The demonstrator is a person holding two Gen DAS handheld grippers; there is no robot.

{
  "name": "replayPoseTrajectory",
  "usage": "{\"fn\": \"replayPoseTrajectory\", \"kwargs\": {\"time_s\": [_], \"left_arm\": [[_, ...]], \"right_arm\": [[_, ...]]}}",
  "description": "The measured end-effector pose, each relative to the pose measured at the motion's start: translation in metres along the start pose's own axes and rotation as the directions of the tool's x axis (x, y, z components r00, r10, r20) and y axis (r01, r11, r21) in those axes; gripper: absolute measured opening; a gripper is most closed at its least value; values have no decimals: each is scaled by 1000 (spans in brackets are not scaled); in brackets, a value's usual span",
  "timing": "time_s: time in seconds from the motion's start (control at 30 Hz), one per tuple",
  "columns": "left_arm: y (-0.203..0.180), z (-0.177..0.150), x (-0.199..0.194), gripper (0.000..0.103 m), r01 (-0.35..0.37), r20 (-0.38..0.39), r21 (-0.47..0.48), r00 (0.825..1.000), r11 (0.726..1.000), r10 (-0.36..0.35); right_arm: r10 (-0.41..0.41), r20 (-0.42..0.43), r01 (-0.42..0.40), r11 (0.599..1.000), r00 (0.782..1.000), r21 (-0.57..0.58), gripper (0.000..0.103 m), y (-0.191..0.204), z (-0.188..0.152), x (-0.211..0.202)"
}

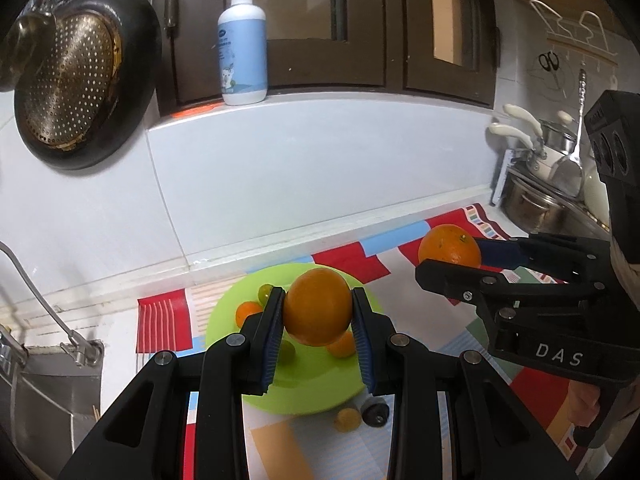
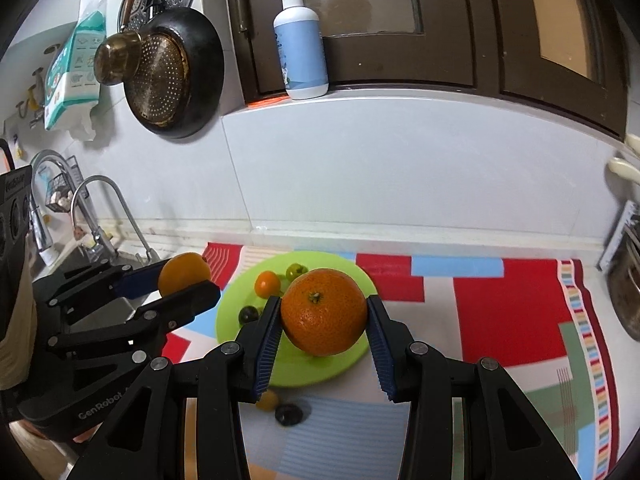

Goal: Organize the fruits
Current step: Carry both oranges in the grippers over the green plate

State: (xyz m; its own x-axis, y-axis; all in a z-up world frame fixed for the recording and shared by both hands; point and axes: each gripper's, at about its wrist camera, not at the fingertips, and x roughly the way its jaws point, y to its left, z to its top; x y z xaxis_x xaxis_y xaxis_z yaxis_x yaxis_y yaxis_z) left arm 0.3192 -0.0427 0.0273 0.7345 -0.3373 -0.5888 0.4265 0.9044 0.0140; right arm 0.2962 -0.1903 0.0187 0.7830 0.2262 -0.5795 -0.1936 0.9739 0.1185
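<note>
My left gripper is shut on a smooth orange and holds it above a lime-green plate. My right gripper is shut on a dimpled orange with a stem, also above the plate. Each gripper shows in the other's view: the right one with its orange at the right, the left one with its orange at the left. On the plate lie a small orange fruit, a green one and a dark one.
A small yellow fruit and a dark fruit lie on the patterned mat just in front of the plate. A sink with taps is at the left, steel pots at the right. A soap bottle stands on the ledge.
</note>
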Motion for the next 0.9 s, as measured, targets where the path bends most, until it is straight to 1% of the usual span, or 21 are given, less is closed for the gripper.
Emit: {"fn": "replayPoseTrajectory", "kwargs": {"time_s": [0.43, 0.9], "left_arm": [[27, 3, 47, 32, -22, -49, -39, 999, 999, 20], [40, -9, 97, 32, -36, -116, -51, 993, 998, 30]], "right_arm": [[52, -43, -53, 998, 998, -25, 43, -6, 22, 63], [90, -127, -96, 994, 988, -43, 43, -13, 21, 128]]}}
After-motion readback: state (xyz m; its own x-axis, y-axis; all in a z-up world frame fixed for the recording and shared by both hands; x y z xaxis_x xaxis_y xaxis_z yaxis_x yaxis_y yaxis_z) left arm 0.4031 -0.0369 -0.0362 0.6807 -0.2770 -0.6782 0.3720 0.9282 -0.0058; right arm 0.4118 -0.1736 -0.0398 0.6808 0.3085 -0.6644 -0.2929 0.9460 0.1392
